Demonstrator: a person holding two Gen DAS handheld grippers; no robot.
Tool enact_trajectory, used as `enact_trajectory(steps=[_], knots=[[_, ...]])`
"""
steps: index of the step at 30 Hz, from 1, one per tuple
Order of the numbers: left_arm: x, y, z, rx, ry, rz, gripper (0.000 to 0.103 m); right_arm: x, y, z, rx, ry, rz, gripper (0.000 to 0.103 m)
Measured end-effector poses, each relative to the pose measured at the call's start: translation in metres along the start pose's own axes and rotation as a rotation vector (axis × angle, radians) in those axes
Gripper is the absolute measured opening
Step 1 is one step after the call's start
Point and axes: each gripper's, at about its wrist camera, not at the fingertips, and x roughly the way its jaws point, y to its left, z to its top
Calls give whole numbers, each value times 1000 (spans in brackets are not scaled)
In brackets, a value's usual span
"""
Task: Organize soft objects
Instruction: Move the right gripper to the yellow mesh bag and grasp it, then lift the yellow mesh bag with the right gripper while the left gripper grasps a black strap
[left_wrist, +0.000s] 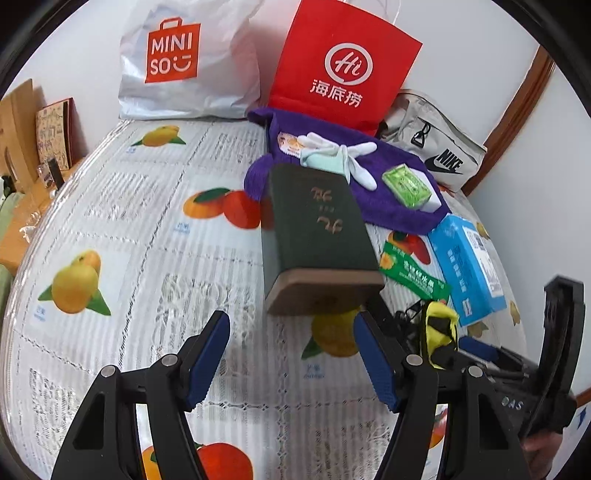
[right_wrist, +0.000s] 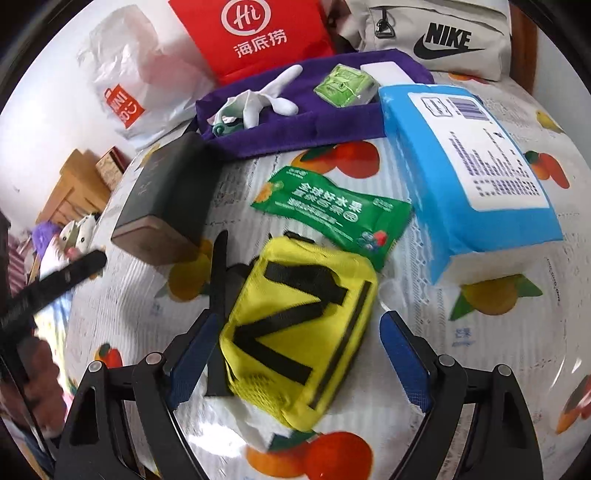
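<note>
A table (left_wrist: 122, 236) under a fruit-print cloth carries everything. At its far edge a white shopping bag (left_wrist: 184, 62) and a red paper bag (left_wrist: 340, 62) stand against the wall, with a grey pouch (left_wrist: 439, 147) to their right. In front of them a purple towel (right_wrist: 295, 122) lies flat, with white socks (right_wrist: 269, 96) and a green tissue pack (right_wrist: 343, 86) on it. A blue tissue box (right_wrist: 469, 162) lies beside a dark green book (left_wrist: 317, 236) and a green snack packet (right_wrist: 332, 214). The yellow pouch (right_wrist: 295, 332) lies nearest, between the right tongs (right_wrist: 295, 354), which stand wide open with neither pad pressing it. The left tongs (left_wrist: 291, 358) are open over bare cloth, holding nothing.
</note>
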Motion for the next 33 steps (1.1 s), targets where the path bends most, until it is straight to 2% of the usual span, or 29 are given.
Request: enact_trajectory(steps=[3,6,11,18,26,33], knots=[[5,6,-4,-10,14,-16,68,13,10,3,-28,19,-85,89],[6,9,-5,-4,20,-18,68,17,14,1,-42,-1,-109,88],[8,12,-6,-8,22,-14,68,4,14,1,-47,-35,-44,71],[11,5,-13,-7,38,-3,68,-22,8,1,-64,-82,11,59],[14,-18,-24,20,58,-11,68,-52,-3,-9,-62,-142,61,52],[19,-51,-31,67,82,-44,68,-78,-24,-23,-56,-184,71,50]])
